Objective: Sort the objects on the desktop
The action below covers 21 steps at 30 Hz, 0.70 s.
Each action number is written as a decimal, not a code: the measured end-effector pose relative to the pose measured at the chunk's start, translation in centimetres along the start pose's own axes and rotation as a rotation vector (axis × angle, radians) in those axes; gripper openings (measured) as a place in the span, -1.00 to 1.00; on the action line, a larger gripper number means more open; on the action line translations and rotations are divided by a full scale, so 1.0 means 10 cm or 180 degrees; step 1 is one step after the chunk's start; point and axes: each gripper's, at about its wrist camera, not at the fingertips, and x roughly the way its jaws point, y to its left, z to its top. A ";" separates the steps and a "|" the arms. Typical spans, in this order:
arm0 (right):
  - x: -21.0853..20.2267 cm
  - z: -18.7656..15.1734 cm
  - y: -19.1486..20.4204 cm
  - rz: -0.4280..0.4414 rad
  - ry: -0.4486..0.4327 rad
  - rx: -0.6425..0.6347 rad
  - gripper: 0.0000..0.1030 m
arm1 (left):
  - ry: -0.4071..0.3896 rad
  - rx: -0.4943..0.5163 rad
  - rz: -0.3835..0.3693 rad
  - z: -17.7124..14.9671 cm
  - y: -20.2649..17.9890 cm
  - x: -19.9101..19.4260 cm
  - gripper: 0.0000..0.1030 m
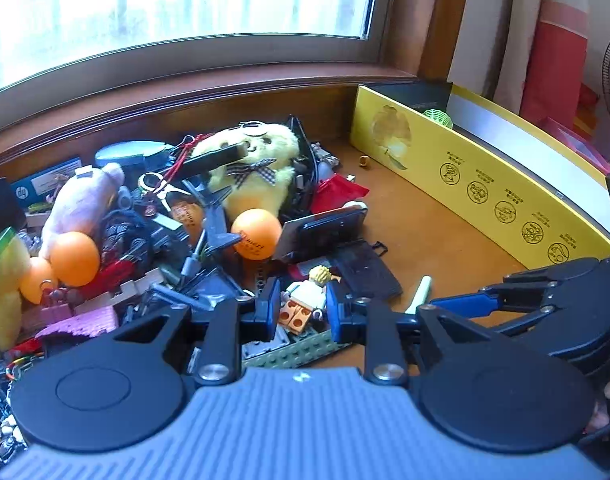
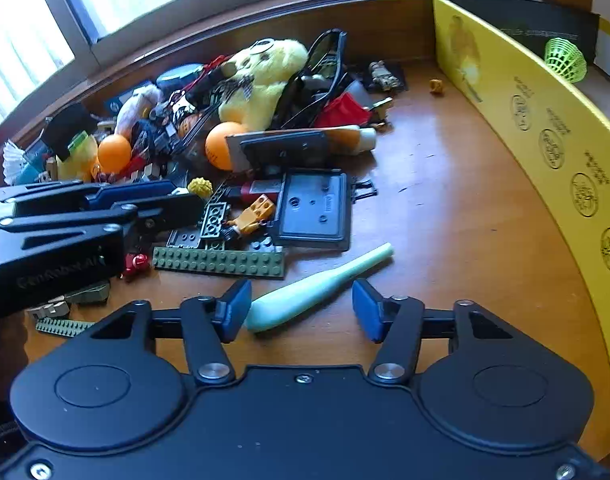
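Wooden desk (image 2: 445, 200) under a window carries a toy heap, much of it buried and hard to make out. Beside the heap, the left gripper (image 1: 299, 310) jaws stand apart around a toy figure (image 1: 305, 300), seemingly untouched. Right gripper (image 2: 301, 308) jaws gape around a mint bat (image 2: 317, 288).

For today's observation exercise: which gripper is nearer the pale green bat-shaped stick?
Right. The right gripper has the pale green stick between its open fingers; the left gripper sits over the toy figure, off to the stick's side.

"GenRobot.AI" on left claw (image 2: 177, 204); "hp" on blue box (image 1: 45, 184).
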 end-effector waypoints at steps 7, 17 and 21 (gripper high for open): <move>0.09 0.02 0.13 -0.0097 -0.0040 -0.0103 0.42 | 0.0020 0.0000 -0.0011 -0.04 0.06 -0.02 -0.45; 0.03 -0.01 0.03 -0.0513 -0.0173 -0.0119 -0.70 | 0.0010 0.0031 -0.0053 -0.02 0.05 -0.01 -0.44; -0.08 -0.01 -0.07 -0.0511 -0.0307 0.0050 -0.71 | -0.0010 0.0082 -0.0087 0.02 -0.01 0.03 -0.44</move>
